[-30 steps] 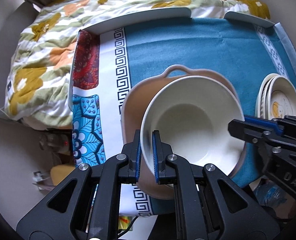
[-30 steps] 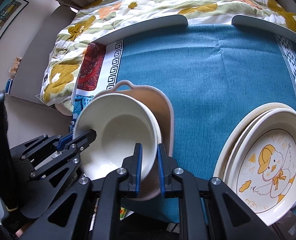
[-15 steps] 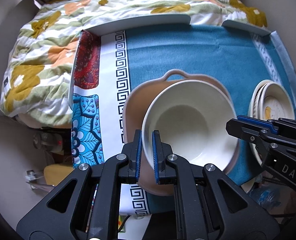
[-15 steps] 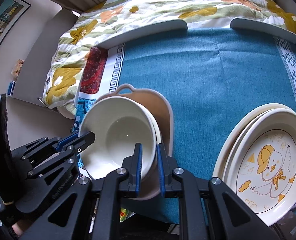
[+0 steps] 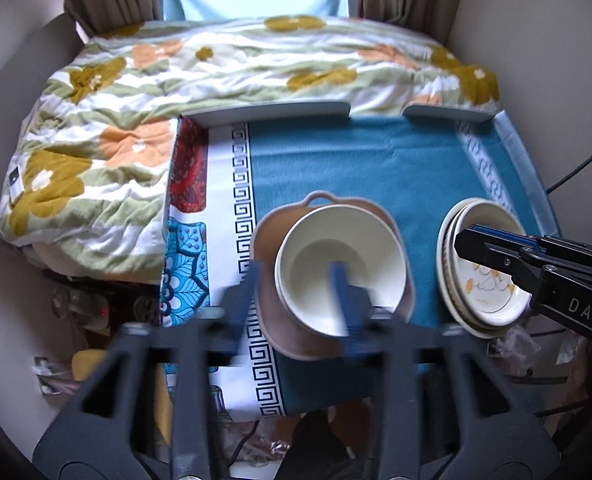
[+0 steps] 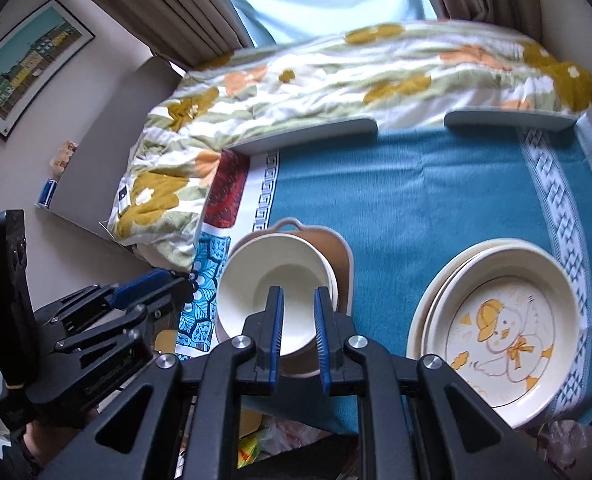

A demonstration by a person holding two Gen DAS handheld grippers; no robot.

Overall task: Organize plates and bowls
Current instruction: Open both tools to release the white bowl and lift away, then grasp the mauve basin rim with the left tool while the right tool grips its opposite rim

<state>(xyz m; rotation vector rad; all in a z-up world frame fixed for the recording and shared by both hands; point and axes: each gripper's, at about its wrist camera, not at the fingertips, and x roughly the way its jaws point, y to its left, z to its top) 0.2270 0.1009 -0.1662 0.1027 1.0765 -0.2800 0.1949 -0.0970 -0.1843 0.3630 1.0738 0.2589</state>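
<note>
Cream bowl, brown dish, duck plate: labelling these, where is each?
cream bowl (image 5: 327,264), left wrist view, inner floor
brown dish (image 5: 319,199), left wrist view, far handle
duck plate (image 6: 503,340), right wrist view, painted centre

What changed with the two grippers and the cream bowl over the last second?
Both grippers let go: the left gripper opened off the round cream ceramic bowl rim, and the right gripper opened too; both pulled back. The bowl stays in the tan handled dish; the duck plate stack is unmoved.

A cream bowl (image 5: 341,270) sits nested in a tan dish (image 5: 331,280) on the blue cloth (image 5: 375,168). The left gripper (image 5: 296,284) (motion-blurred) hangs over them with fingers spread wide. To the right, the right gripper (image 5: 471,240) reaches over stacked plates (image 5: 479,268).
</note>
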